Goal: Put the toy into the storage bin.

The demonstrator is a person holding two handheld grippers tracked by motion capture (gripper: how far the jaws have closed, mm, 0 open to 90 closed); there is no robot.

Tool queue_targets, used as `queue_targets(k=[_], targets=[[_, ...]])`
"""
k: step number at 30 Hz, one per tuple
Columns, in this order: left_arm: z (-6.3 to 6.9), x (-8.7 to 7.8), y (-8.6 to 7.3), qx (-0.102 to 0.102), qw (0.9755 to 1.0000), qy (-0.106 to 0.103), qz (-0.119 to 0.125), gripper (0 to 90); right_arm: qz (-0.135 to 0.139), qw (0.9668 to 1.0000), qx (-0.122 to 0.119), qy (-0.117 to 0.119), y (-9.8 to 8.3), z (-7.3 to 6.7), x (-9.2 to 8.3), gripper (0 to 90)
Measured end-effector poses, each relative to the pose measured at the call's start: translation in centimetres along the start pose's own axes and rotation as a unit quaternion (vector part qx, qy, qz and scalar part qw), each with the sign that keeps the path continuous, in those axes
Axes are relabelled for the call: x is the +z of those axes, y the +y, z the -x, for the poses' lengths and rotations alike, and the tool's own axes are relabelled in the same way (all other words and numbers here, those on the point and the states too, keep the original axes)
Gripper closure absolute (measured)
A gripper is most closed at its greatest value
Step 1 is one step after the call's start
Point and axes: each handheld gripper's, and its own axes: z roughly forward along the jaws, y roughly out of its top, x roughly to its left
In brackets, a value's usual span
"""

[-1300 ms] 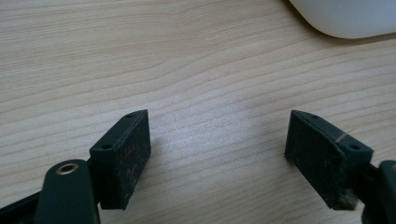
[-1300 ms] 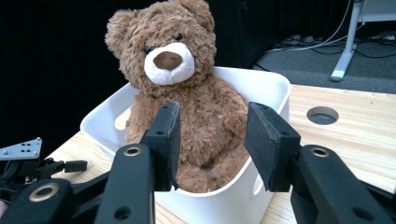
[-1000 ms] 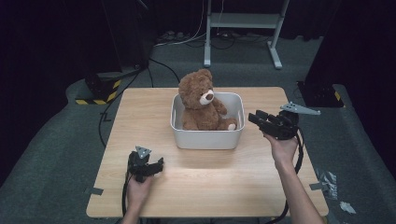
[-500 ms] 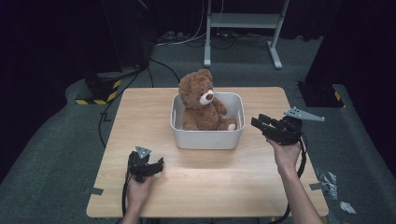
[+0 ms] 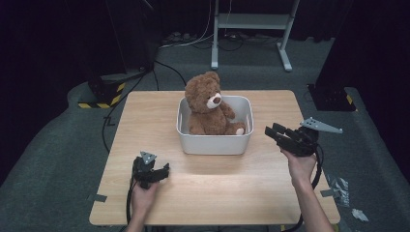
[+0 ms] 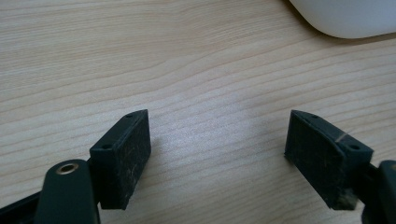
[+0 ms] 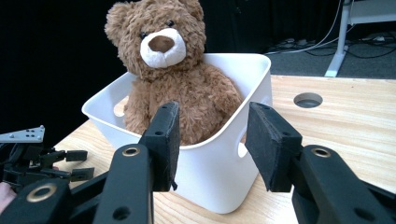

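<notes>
Black grippers, square rubber-padded fingers (image 7: 163,140), brass screws, grey three-cornered plate, black cables

The bear (image 5: 209,106) sits upright in the bin (image 5: 215,144), which stands on the worktop (image 5: 212,193) ahead of both grippers. The right hand-held gripper (image 5: 271,131) is just off the bin's right side, apart from it, its jaws pointing at the bin's near corner with nothing between them. The left hand-held gripper (image 5: 162,170) rests on the worktop nearer the person, the bin ahead of it and to its right; bare worktop lies between its parted jaws.
</notes>
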Motion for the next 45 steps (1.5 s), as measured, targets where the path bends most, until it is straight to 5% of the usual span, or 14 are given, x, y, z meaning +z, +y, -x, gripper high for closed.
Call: queue_targets(k=[45], targets=[[0.0,0.0,0.0,0.000,1.0000,0.000,0.000,22.4,-0.009,0.9993,0.031,-0.018,-4.6,1.6,-1.2,54.1]])
